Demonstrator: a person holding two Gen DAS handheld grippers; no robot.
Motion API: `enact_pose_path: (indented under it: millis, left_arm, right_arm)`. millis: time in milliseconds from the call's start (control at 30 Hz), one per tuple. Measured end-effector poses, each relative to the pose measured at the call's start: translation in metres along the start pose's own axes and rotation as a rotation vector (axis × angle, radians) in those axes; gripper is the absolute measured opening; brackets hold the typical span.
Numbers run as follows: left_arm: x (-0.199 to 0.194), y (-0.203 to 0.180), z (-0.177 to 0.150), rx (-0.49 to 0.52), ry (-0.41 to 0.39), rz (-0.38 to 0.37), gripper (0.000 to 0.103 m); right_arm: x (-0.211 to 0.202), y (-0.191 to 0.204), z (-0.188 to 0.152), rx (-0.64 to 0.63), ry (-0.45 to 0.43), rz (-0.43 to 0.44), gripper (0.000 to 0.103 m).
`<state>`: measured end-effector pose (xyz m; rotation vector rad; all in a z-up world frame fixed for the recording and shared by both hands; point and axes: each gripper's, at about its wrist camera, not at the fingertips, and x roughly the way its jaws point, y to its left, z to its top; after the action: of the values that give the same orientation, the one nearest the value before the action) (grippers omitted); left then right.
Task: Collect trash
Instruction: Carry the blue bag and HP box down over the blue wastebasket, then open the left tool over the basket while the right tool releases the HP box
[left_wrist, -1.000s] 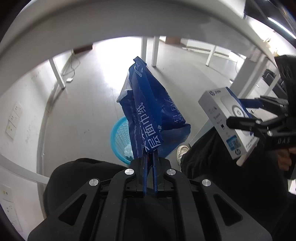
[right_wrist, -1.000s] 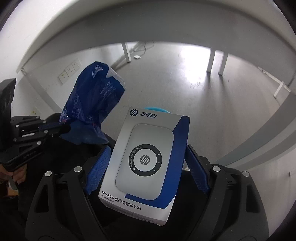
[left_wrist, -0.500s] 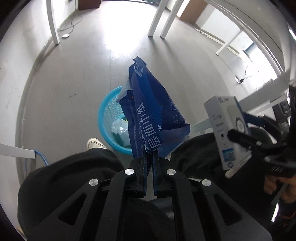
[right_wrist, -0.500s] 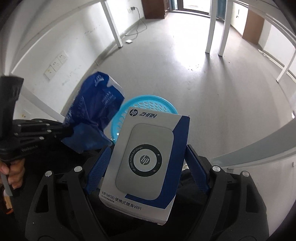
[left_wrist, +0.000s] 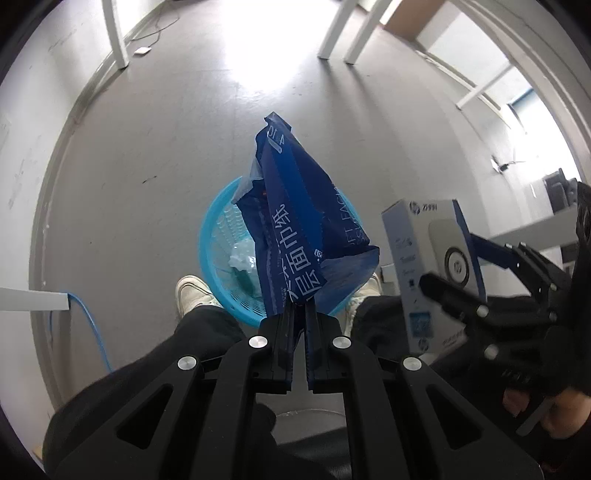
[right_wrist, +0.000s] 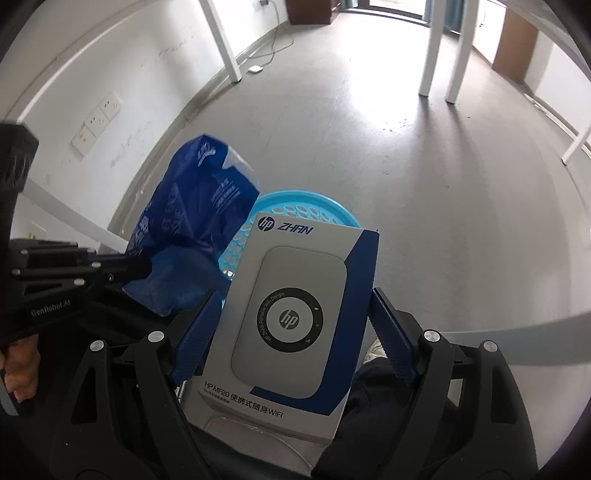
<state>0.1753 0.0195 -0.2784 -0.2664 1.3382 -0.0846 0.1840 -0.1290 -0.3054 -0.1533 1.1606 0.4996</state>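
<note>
My left gripper (left_wrist: 300, 314) is shut on a blue tissue wrapper (left_wrist: 295, 221), holding it upright above a round blue basket (left_wrist: 218, 243) on the floor. The basket holds some white and clear trash. My right gripper (right_wrist: 291, 314) is shut on a white and blue HP WiFi box (right_wrist: 295, 317), held above the near side of the basket (right_wrist: 306, 210). The box (left_wrist: 428, 266) shows at the right in the left wrist view, and the wrapper (right_wrist: 192, 221) at the left in the right wrist view.
The person's black-trousered legs and white shoes (left_wrist: 190, 291) stand right behind the basket. White table legs (right_wrist: 439, 48) stand on the grey floor further off. A blue cable (left_wrist: 92, 325) runs along the left wall. Wall sockets (right_wrist: 96, 122) are at the left.
Both grippers have tilted down and come out from under the table edge, so the basket now lies below the wrapper and the box. Both grips are unchanged.
</note>
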Motion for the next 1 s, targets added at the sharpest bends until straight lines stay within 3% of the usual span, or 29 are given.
enact_pose_path:
  millis: [167,433,633,933,1000]
  left_arm:
    - [0.02,0.006,0.019,-0.007,0.043,0.012,0.004]
    - [0.05,0.012,0.043,0.012,0.102,0.093,0.004]
    - [0.067,0.012,0.05,0.021,0.154,0.112,0.004]
    - [0.069,0.002,0.045,0.065,0.152,0.15,0.004]
    - [0.071,0.0,0.045,0.074,0.157,0.151,0.013]
  right_arm:
    - [0.029,-0.005,0.016,0.005,0.047,-0.01,0.077]
    - [0.068,-0.009,0.027,0.033,0.109,-0.001,0.077]
    - [0.092,-0.015,0.032,0.08,0.153,0.001,0.077]
    - [0.104,-0.024,0.034,0.13,0.176,0.007,0.077]
    - [0.103,-0.025,0.035,0.142,0.171,0.013,0.077]
